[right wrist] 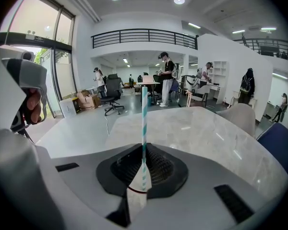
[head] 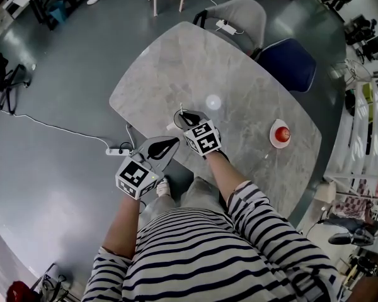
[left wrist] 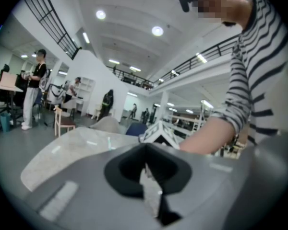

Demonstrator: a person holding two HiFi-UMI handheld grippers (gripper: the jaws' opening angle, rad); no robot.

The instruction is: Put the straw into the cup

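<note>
A clear cup (head: pixel 213 102) stands near the middle of the grey marble table (head: pixel 176 68). My right gripper (head: pixel 188 118) hovers over the table's near edge, short of the cup, shut on a teal-and-white striped straw (head: pixel 181 109). In the right gripper view the straw (right wrist: pixel 144 123) rises upright from between the closed jaws of that gripper (right wrist: pixel 143 169). My left gripper (head: pixel 160 148) hangs lower left, just off the table's edge, over the floor. Seen in the left gripper view, that gripper (left wrist: pixel 146 169) has its jaws together with nothing between them.
A red object on a white saucer (head: pixel 280 134) sits at the table's right side. A grey chair (head: pixel 239 14) and a blue chair (head: pixel 288 61) stand at the far edge. A power strip (head: pixel 118 151) with a cable lies on the floor to the left.
</note>
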